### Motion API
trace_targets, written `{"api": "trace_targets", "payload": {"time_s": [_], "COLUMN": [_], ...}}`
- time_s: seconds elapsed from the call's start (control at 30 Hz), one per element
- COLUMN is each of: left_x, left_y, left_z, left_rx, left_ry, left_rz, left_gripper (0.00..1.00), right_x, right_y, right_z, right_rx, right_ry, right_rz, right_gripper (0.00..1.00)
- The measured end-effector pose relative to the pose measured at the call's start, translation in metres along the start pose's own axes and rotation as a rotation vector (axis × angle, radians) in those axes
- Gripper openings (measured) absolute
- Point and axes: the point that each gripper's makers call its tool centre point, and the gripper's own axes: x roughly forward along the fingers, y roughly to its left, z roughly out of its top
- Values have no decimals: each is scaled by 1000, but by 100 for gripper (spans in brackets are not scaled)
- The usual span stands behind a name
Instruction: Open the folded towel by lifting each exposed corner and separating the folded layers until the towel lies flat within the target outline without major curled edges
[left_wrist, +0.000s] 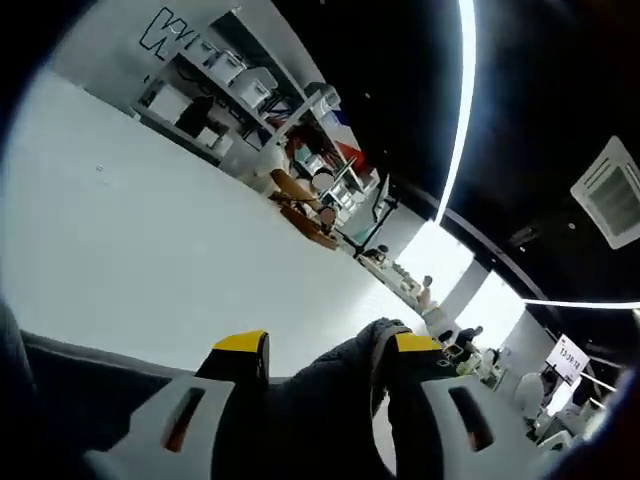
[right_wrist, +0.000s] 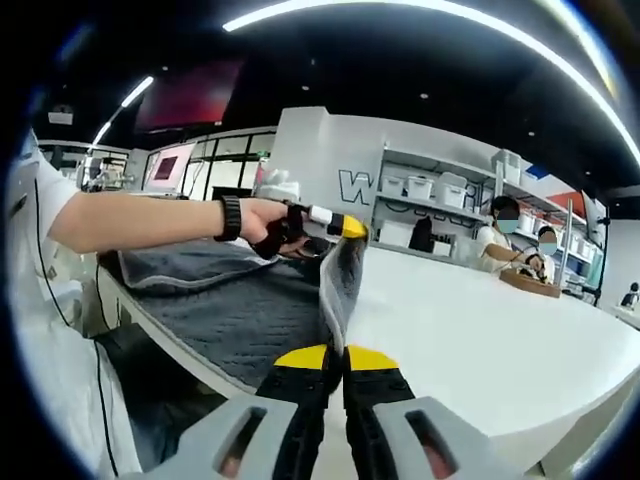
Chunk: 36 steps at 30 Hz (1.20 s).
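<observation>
Left gripper (left_wrist: 325, 350) at 6 o'clock, yellow-tipped jaws closed on a bunched fold of the dark grey towel (left_wrist: 320, 410), cloth filling the gap and humping up between the tips. More grey cloth at 8 o'clock by the frame edge. White table (left_wrist: 150, 250) runs tilted from 9 to 4 o'clock. Shelving with white bins (left_wrist: 235, 75) at 11 o'clock, seated people (left_wrist: 300, 185) near centre. Ceiling light strip (left_wrist: 458, 110) at 1 o'clock.
</observation>
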Motion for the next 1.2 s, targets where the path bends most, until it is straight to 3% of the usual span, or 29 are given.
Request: {"api": "trace_targets", "payload": {"time_s": [0.17, 0.23, 0.33, 0.53, 0.63, 0.77, 0.83, 0.93, 1.2], "left_x": [-2, -2, -2, -3, -3, -5, -6, -8, -17], "left_y": [-1, -3, -3, -6, -7, -8, -7, -7, -2], "left_z": [-1, -1, -1, -2, -4, -5, -4, -1, 10], "left_rx": [22, -17, -19, -16, -16, -11, -12, -19, -55], "left_ry": [14, 27, 33, 33, 37, 42, 42, 39, 26], "left_rz": [13, -7, -13, -23, -28, -36, -38, -44, -57], "left_gripper": [44, 46, 45, 45, 45, 46, 46, 47, 49], "right_x": [1, 2, 5, 10, 15, 14, 10, 7, 6], "right_y": [1, 1, 5, 14, 14, 5, -12, -24, -40], "right_z": [1, 2, 8, 18, 19, 22, 18, 13, -5], "right_rx": [1, 3, 11, -10, -28, -3, 14, 51, 107], "right_ry": [-6, -13, -31, -55, -54, -73, -70, -62, -32], "right_rz": [5, 8, 31, 62, 65, 37, -39, -75, -123], "right_gripper": [0, 1, 9, 7, 0, 0, 0, 0, 0]}}
